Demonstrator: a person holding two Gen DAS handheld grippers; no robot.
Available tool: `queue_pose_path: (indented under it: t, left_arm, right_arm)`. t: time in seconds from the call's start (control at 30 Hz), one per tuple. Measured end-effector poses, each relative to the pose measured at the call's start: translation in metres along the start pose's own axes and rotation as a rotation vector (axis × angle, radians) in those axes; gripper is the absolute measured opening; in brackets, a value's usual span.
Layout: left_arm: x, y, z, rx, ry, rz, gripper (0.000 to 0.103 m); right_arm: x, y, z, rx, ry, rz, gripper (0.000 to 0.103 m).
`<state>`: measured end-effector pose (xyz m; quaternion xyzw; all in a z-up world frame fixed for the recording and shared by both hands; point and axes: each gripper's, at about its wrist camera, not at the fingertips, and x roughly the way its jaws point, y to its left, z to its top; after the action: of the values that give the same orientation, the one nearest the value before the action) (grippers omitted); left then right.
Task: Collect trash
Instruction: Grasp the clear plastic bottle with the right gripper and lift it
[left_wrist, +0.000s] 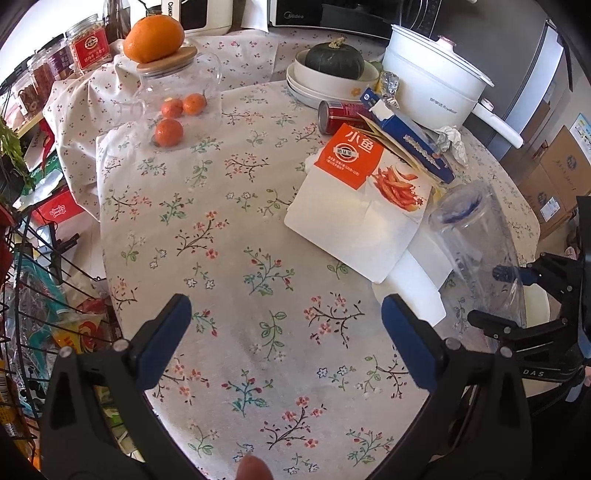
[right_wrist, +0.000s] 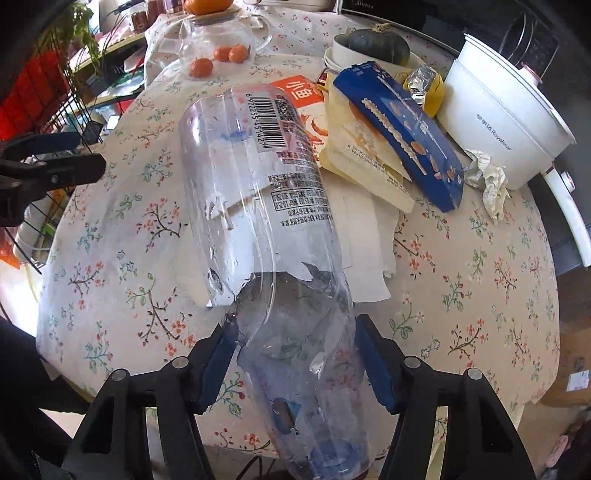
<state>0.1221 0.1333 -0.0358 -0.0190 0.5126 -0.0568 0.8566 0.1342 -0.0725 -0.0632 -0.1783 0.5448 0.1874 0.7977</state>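
A clear plastic bottle (right_wrist: 258, 184) with a torn label runs between the blue pads of my right gripper (right_wrist: 295, 354), which press on its lower body; its cap end points toward the camera. In the left wrist view the same bottle (left_wrist: 469, 229) stands at the right with my right gripper (left_wrist: 491, 295) around it. My left gripper (left_wrist: 286, 332) is open over bare floral cloth, nothing between its fingers. Past the bottle lies trash: an orange and white snack packet (left_wrist: 354, 199), a blue packet (left_wrist: 410, 136), a red can (left_wrist: 340, 116) and crumpled tissue (left_wrist: 454, 142).
A white electric pot (left_wrist: 432, 85) and stacked bowls holding a dark squash (left_wrist: 334, 59) stand at the back right. A glass jar (left_wrist: 177, 99) with small oranges is at the back left. A black wire rack (left_wrist: 29, 295) full of packets stands beside the table's left edge.
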Motion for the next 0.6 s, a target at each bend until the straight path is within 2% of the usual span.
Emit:
queue_pose_path:
  t: [0.27,0.4,0.6]
  left_arm:
    - [0.002,-0.012,0.002,0.017,0.002,-0.008,0.102]
    - [0.006,-0.022,0.004,0.032,0.008,-0.012,0.102]
    - [0.014,-0.045,0.01,0.064,0.009,-0.019,0.102]
  right_arm:
    - [-0.038,-0.029,-0.014,0.109,-0.077,0.046,0.062]
    - [-0.054,-0.054,-0.022,0.173,-0.114,0.033,0.062]
    - [-0.058,-0.089,-0.036,0.255,-0.122,-0.009,0.063]
